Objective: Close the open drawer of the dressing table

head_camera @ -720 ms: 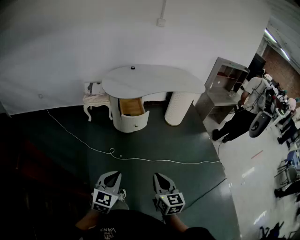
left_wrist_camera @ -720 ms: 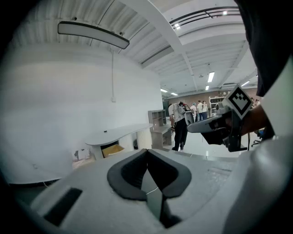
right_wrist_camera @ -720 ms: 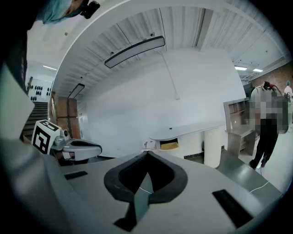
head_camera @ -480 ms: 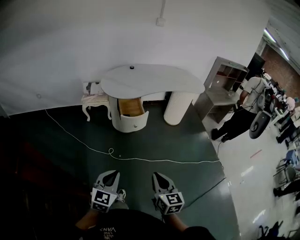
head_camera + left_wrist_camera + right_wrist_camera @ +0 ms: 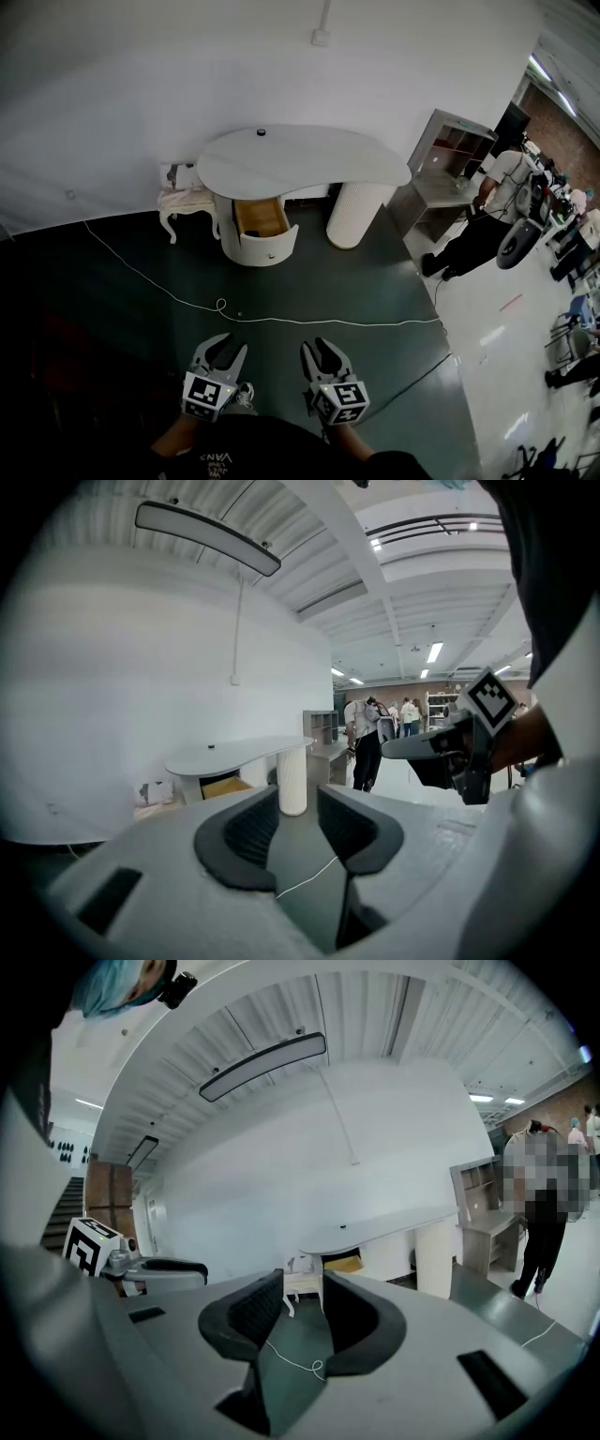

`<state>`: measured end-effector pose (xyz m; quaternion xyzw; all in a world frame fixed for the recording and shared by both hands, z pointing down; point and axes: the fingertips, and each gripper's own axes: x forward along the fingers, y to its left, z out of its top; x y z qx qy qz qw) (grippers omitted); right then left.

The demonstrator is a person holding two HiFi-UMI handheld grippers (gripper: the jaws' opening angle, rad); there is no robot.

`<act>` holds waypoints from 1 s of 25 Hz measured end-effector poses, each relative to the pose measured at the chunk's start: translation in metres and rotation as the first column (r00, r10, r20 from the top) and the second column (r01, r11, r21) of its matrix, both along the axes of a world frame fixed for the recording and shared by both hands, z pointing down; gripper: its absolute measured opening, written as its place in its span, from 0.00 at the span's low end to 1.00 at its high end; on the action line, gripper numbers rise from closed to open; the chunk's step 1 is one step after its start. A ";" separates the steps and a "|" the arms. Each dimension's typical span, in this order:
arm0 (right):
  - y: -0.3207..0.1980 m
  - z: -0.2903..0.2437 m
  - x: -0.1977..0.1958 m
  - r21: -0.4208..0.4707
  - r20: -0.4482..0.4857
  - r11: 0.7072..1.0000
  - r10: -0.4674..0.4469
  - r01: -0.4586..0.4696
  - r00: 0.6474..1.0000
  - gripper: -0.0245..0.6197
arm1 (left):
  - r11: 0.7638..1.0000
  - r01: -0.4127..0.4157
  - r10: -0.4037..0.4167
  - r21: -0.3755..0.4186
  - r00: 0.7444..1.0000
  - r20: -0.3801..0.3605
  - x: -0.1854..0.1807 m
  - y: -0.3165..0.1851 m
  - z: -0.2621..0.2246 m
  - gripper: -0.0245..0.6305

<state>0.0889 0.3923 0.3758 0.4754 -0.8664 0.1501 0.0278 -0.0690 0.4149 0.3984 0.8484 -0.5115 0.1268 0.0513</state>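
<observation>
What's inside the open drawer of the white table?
The drawer shows only its bare brown wooden bottom. Its back part is covered by the tabletop, so anything there is hidden.

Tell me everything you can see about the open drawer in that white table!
The drawer is pulled out from under the left end of the white dressing table, toward the viewer. Its front is a curved white panel with a small dark knob in the middle. The inside looks like light brown wood, and I see nothing in it from here. It sits level, held only by the table; nothing else touches it.
</observation>
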 end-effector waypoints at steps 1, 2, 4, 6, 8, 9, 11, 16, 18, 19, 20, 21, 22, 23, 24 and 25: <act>-0.005 0.001 -0.004 -0.004 0.000 1.000 0.006 -0.006 1.000 0.27 | 1.000 -0.006 0.006 -0.002 1.000 -0.004 -0.004 -0.007 0.001 0.27; -0.011 0.001 -0.007 -0.008 0.001 1.000 0.015 -0.015 1.000 0.30 | 1.000 -0.012 0.012 -0.004 1.000 -0.008 -0.007 -0.013 0.003 0.32; -0.022 0.002 -0.011 -0.016 0.003 0.999 0.040 -0.040 0.999 0.34 | 1.000 -0.026 0.026 -0.012 1.000 -0.012 -0.014 -0.025 0.004 0.32; -0.033 0.004 -0.018 -0.022 0.004 0.998 0.054 -0.053 0.999 0.40 | 0.999 -0.043 0.043 -0.022 0.999 -0.012 -0.020 -0.037 0.003 0.32; -0.044 0.007 -0.026 -0.029 -0.002 0.998 0.061 -0.061 0.998 0.42 | 0.998 -0.053 0.053 -0.021 0.999 -0.006 -0.029 -0.050 0.004 0.32; -0.049 0.008 -0.030 -0.033 -0.005 0.997 0.067 -0.067 0.998 0.42 | 0.998 -0.058 0.058 -0.026 0.998 -0.003 -0.034 -0.056 0.005 0.32; -0.058 0.008 -0.039 -0.040 -0.003 0.996 0.084 -0.084 0.996 0.42 | 0.997 -0.072 0.072 -0.034 0.997 -0.004 -0.043 -0.066 0.003 0.33; -0.083 0.007 -0.058 -0.044 0.006 0.991 0.128 -0.128 0.992 0.44 | 0.993 -0.101 0.099 -0.062 0.995 -0.024 -0.062 -0.089 0.001 0.33; -0.090 0.010 -0.064 -0.048 -0.003 0.990 0.133 -0.133 0.991 0.44 | 0.992 -0.112 0.111 -0.064 0.994 -0.019 -0.070 -0.098 0.002 0.33; -0.094 0.011 -0.068 -0.047 -0.009 0.990 0.135 -0.135 0.991 0.44 | 0.991 -0.114 0.113 -0.066 0.993 -0.016 -0.075 -0.103 0.003 0.33; -0.099 0.012 -0.070 -0.046 -0.012 0.989 0.139 -0.139 0.990 0.45 | 0.991 -0.114 0.113 -0.069 0.993 -0.014 -0.079 -0.108 0.003 0.33; -0.104 0.011 -0.072 -0.047 -0.008 0.988 0.147 -0.147 0.989 0.45 | 0.991 -0.112 0.112 -0.069 0.994 -0.014 -0.083 -0.113 0.004 0.33; -0.109 0.010 -0.072 -0.051 -0.002 0.986 0.156 -0.156 0.988 0.45 | 0.992 -0.111 0.110 -0.066 0.994 -0.016 -0.085 -0.118 0.004 0.33; -0.112 0.011 -0.072 -0.057 0.000 0.985 0.162 -0.162 0.987 0.45 | 0.992 -0.111 0.110 -0.058 0.994 -0.021 -0.086 -0.122 0.006 0.33; -0.116 0.012 -0.071 -0.062 -0.003 0.985 0.163 -0.163 0.987 0.45 | 0.993 -0.111 0.110 -0.044 0.994 -0.029 -0.087 -0.126 0.009 0.33; -0.120 0.014 -0.071 -0.066 -0.006 0.985 0.161 -0.161 0.987 0.45 | 0.993 -0.112 0.111 -0.034 0.993 -0.036 -0.087 -0.130 0.013 0.33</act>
